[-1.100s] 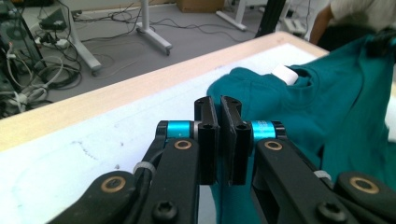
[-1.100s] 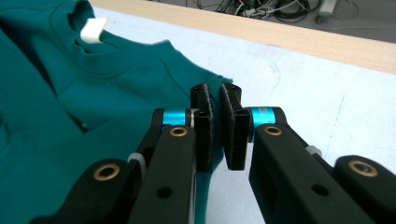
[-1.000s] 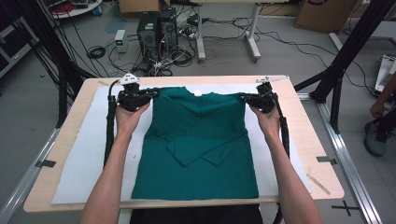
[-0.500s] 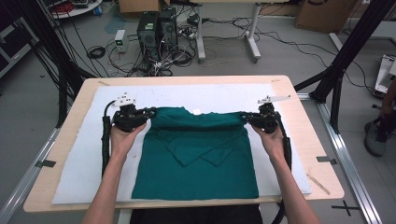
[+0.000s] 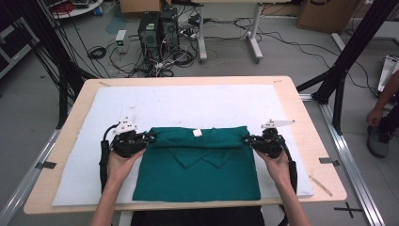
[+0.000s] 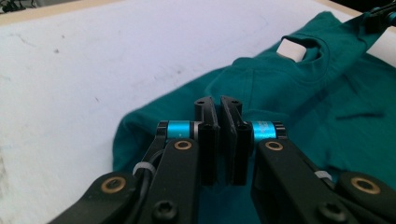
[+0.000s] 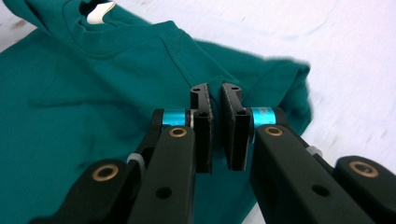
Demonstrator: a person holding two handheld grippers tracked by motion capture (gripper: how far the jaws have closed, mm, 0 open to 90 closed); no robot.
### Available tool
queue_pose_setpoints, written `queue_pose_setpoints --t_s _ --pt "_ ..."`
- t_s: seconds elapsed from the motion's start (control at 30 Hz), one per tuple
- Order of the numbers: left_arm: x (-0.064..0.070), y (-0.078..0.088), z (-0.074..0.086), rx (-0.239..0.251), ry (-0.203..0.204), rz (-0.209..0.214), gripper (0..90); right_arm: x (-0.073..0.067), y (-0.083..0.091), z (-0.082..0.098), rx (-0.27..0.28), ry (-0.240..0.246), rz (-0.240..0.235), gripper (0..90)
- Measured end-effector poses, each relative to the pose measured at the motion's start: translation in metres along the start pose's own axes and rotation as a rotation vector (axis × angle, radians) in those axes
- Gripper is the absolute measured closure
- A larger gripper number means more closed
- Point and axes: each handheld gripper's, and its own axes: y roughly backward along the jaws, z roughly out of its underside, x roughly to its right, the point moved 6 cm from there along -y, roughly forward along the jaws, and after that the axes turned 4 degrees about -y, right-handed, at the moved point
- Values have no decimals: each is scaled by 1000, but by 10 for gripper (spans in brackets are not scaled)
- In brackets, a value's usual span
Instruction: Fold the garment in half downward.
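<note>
Green shirt [image 5: 200, 162] spans between the left claw [image 5: 149, 137] and right claw [image 5: 246, 140], each clamped on a folded shoulder corner; bare white mat [image 5: 197, 103] lies beyond.

The shirt [image 5: 202, 165] is a plain, deep teal green with a small white label [image 5: 197, 133] at its collar. It lies on a white mat [image 5: 188, 103] over a pale wooden table [image 5: 324, 155]. Both grippers are black with bright blue bands and brass-coloured rivets.
</note>
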Motion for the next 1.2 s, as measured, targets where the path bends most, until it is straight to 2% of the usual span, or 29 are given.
queue_pose_setpoints --t_s 0.17,0.37,0.53,0.67,0.73,0.8,0.87,0.93,1.0,1.03,1.1,1.2 --pt "14 7 16 -20 31 34 853 -5 5 22 -19 -9 -15 849" --pt "25 18 34 -50 26 45 852 -16 13 45 -26 -29 -68 847" --pt "32 24 40 -60 36 66 852 -23 16 59 -39 -26 -64 847" --pt "34 25 47 -86 40 71 851 -25 17 65 -43 -36 -69 833" --pt "33 25 49 -83 54 79 814 -24 17 66 -45 -42 -73 742" --pt "30 26 46 -70 73 70 689 -24 18 64 -41 -53 -78 622" --pt "29 28 39 -38 94 103 608 -25 20 60 -27 -64 -95 583" --pt "29 27 31 -19 103 131 563 -26 20 53 -14 -69 -98 514" --pt "31 22 21 -15 94 151 542 -28 18 46 -6 -62 -113 504" --pt "31 19 18 -16 94 141 531 -29 16 42 -4 -60 -111 491" --pt "30 10 15 -40 96 137 524 -30 10 36 -14 -52 -109 489" --pt "29 -5 18 -90 113 151 519 -29 -4 35 -64 -68 -87 490"
